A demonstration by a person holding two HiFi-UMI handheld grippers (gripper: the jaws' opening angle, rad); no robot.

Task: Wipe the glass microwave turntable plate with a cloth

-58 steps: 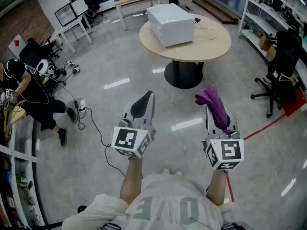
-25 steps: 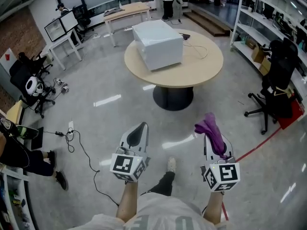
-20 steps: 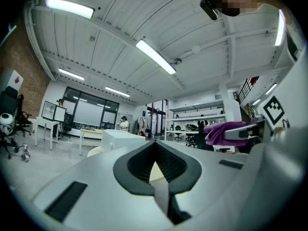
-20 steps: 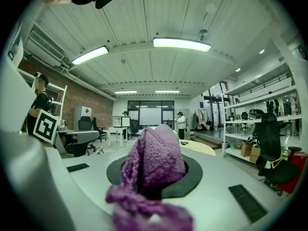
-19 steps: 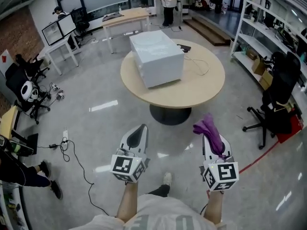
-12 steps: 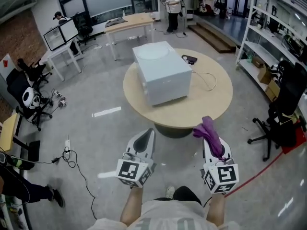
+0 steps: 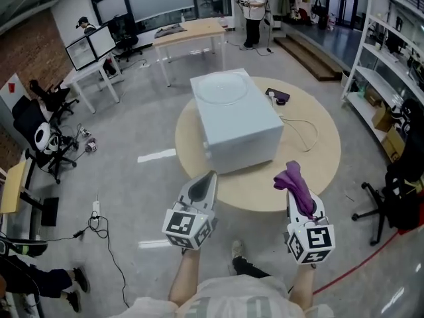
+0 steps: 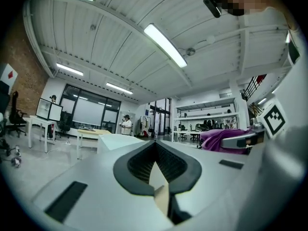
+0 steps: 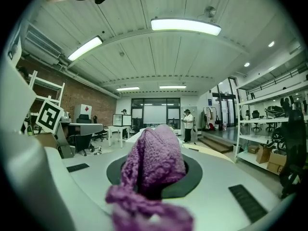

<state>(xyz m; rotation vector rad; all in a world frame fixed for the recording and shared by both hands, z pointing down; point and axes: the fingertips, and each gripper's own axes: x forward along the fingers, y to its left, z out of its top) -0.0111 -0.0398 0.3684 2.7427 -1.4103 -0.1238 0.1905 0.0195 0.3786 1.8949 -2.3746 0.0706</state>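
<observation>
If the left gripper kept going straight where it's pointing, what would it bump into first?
Probably the big white box on the round table. The left gripper points toward its near side, though height and depth are hard to judge here.

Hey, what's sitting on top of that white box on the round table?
A round glass plate lies flat on the white box, toward its far end. Nothing else shows on top; the box's inside is hidden.
</observation>
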